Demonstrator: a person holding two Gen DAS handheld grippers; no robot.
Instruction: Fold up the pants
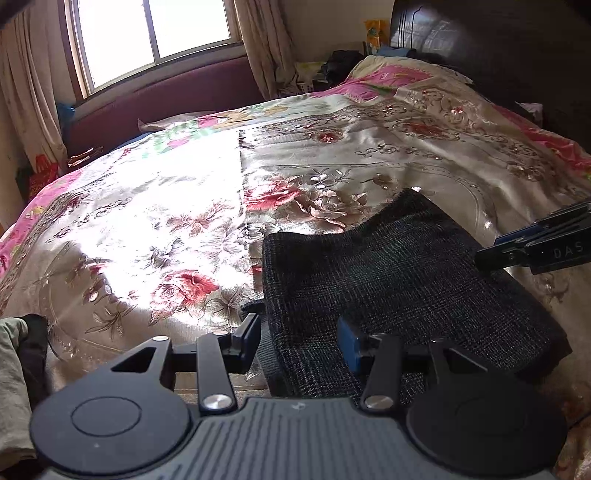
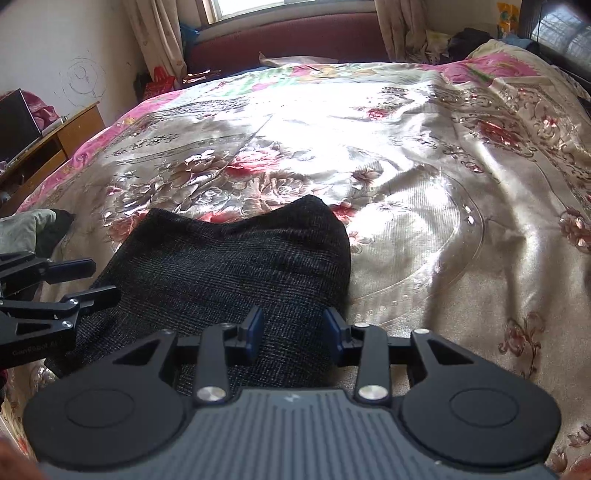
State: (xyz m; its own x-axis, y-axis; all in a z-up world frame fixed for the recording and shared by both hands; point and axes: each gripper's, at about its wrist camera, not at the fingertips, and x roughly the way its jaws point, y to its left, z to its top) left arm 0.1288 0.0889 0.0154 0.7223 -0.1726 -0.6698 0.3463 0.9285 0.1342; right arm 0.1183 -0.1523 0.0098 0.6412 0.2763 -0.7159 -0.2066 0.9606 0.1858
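Pants of dark charcoal woven fabric lie folded into a thick wad on the shiny cream satin bedspread with its red and pink flowers, near the bed's close edge. The left gripper hangs low over the wad's near left corner, its blue-padded fingers apart, one off the cloth's left edge and the other above the fabric; nothing is pinched between them. From this view the right gripper shows only as black fingertips reaching in from the right, beside the far right edge of the pants, and whether they stand apart is hard to tell here.

The right wrist view settles that: the right gripper hovers over the near right part of the wad, jaws parted with only dark cloth beneath them, not squeezed. It also shows the left gripper side-on at the left, fingers spread. Only this camera takes in the wooden bedside desk; the left camera alone catches the bright window.
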